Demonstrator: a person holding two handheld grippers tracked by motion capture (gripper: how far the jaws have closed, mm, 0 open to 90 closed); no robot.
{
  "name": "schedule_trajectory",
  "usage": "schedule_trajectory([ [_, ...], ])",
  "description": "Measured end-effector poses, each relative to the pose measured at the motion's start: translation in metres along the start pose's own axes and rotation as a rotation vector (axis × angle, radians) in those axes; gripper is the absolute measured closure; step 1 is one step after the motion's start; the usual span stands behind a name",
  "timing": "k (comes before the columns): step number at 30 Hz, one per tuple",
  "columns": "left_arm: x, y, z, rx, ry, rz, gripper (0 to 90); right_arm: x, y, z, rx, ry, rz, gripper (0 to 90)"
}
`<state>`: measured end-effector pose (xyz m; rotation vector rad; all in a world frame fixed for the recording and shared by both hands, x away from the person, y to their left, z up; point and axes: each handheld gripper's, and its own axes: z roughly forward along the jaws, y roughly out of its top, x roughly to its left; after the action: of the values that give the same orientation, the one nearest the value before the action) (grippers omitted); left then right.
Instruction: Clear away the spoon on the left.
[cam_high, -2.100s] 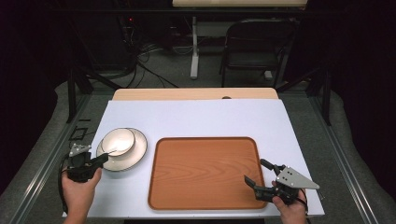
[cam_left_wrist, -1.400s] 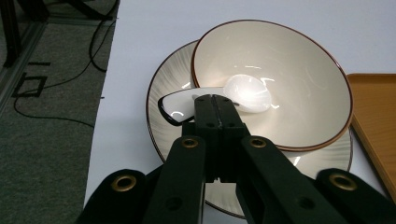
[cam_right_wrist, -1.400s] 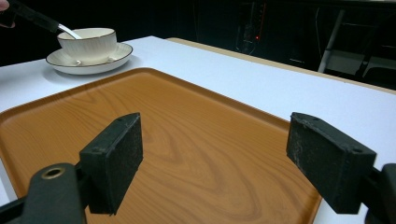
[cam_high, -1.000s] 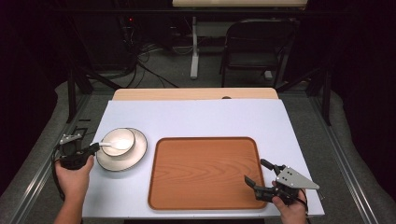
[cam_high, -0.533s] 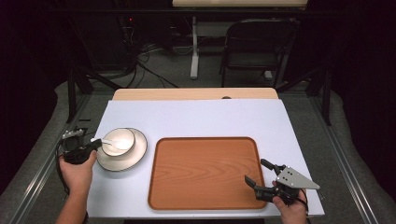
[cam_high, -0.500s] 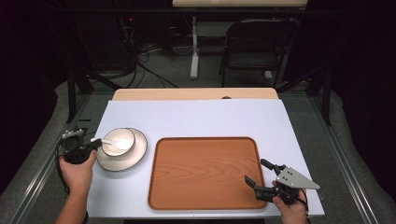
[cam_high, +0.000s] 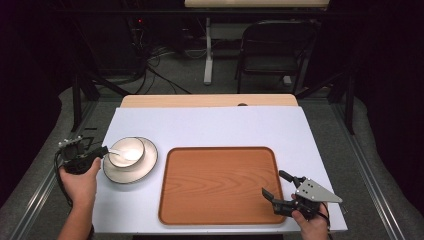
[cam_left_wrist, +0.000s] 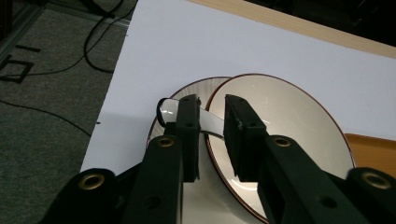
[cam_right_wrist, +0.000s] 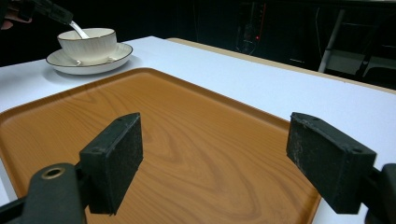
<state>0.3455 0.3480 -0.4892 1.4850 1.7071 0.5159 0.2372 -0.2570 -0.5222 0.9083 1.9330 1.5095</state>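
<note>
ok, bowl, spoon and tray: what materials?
Bowl and saucer: probably glazed ceramic, glossy off-white with a dark rim line. Spoon: white and shiny, likely ceramic too. Tray: wood-grain pattern, smooth satin; wood or laminate, can't tell.

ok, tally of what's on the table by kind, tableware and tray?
Bowl: 1
Saucer: 1
Spoon: 1
Wooden tray: 1
Total: 4
</note>
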Motion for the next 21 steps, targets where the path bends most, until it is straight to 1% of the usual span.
schedule_trajectory([
  [3, 0.001, 0.002, -0.001, -0.006, 0.001, -0.013, 70.7, 0.000, 0.000, 0.000, 0.001, 0.000, 0.001, 18.5],
  [4, 0.002, 0.002, -0.001, -0.017, 0.002, -0.021, 68.9, 0.000, 0.000, 0.000, 0.003, 0.002, 0.008, 18.5],
  [6, 0.004, 0.003, -0.002, -0.018, 0.013, -0.032, 64.4, 0.000, 0.000, 0.000, 0.000, 0.002, 0.000, 18.5],
  [11, 0.009, 0.003, 0.000, -0.027, 0.016, -0.063, 58.3, 0.001, 0.000, 0.000, 0.001, 0.004, 0.006, 18.5],
  [13, 0.011, 0.002, 0.002, -0.028, 0.012, -0.079, 55.0, 0.000, 0.000, 0.000, 0.001, 0.003, 0.003, 18.5],
  [15, 0.014, 0.001, 0.004, -0.035, -0.003, -0.098, 52.0, 0.000, 0.000, 0.000, 0.003, 0.003, 0.003, 18.5],
  [21, 0.017, -0.001, 0.011, -0.030, -0.012, -0.120, 47.9, 0.000, 0.000, 0.001, 0.001, 0.006, 0.002, 18.5],
])
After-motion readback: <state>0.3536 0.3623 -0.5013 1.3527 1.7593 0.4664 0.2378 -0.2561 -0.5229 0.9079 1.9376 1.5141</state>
